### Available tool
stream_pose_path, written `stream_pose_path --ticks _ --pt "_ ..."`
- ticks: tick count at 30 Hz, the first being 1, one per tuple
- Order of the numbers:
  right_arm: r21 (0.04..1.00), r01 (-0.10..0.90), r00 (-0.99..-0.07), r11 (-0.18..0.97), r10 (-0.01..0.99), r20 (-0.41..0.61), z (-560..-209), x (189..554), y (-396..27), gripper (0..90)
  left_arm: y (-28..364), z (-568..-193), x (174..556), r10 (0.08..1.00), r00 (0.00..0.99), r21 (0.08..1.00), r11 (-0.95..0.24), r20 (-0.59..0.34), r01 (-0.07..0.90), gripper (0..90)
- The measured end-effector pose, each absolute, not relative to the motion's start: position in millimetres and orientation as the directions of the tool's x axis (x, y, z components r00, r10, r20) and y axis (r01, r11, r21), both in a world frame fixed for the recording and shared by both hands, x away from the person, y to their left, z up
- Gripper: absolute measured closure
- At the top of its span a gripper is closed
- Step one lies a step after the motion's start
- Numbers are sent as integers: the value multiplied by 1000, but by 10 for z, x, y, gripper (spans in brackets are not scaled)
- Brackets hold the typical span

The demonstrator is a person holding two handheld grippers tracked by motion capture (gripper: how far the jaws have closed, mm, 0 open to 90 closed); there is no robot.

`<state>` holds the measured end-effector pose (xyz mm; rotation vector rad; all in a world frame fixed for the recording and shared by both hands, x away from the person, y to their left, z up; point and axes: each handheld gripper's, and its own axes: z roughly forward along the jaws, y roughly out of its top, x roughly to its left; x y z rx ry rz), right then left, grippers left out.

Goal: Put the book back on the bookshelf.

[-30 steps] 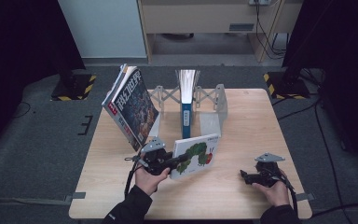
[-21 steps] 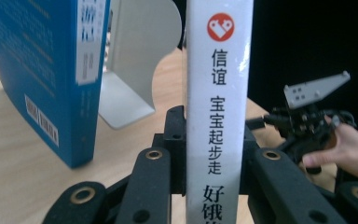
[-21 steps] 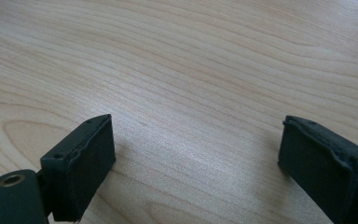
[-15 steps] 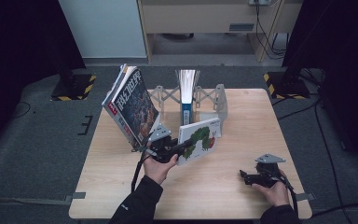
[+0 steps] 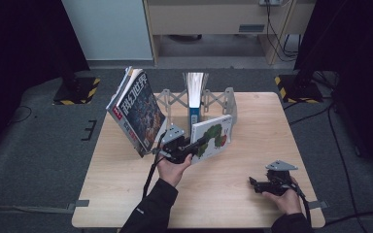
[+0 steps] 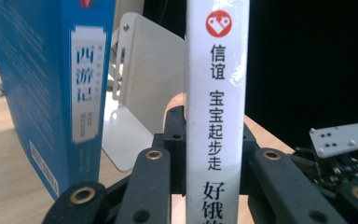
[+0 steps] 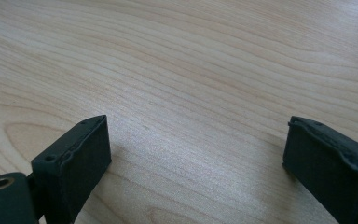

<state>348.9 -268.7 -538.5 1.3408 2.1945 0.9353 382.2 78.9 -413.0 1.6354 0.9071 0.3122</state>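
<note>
My left gripper [image 5: 199, 144] is shut on a thin white picture book [image 5: 212, 136] with a green caterpillar on its cover. It holds the book upright above the table, just in front of the right end of a grey folding book rack [image 5: 228, 99]. In the left gripper view the book's white spine [image 6: 216, 70] stands between the jaws of the left gripper [image 6: 212, 140]. A blue book [image 6: 51, 84] stands in the rack to its left. My right gripper [image 5: 255, 184] rests at the table's front right. Its jaws have just been opening and stand wide, with nothing but bare wood between them [image 7: 198, 154].
Several magazines [image 5: 136, 114] lean together at the table's back left, beside the rack. The blue book [image 5: 194, 104] stands upright in the rack's middle. A white bookend plate [image 6: 144, 79] rises behind the held book. The wooden table [image 5: 223, 204] has free room at its front.
My left hand has carried the white book away from the front edge toward the rack and tipped it more upright. The right hand has stayed where it was.
</note>
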Motion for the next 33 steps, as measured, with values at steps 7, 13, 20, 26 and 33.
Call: stream_pose_path --ticks 7,13,20,26,33 --pt "718 621 -459 314 889 8 -5386 3489 -2684 71 686 -4128 3884 738 638 936 -25 -219 351 744" --pt "716 623 -459 314 888 9 -5386 3489 -2682 68 573 -4185 3944 756 624 938 -39 -198 345 744" --pt "718 621 -458 313 889 8 -5388 3489 -2681 68 477 -4274 4076 762 604 934 2 -232 357 743" --pt "718 621 -459 314 889 8 -5388 3489 -2680 67 400 -4348 4168 788 574 933 1 -221 359 743" --pt "718 618 -464 320 886 6 -5388 3489 -2681 67 283 -4470 4214 803 562 932 -22 -199 361 743"
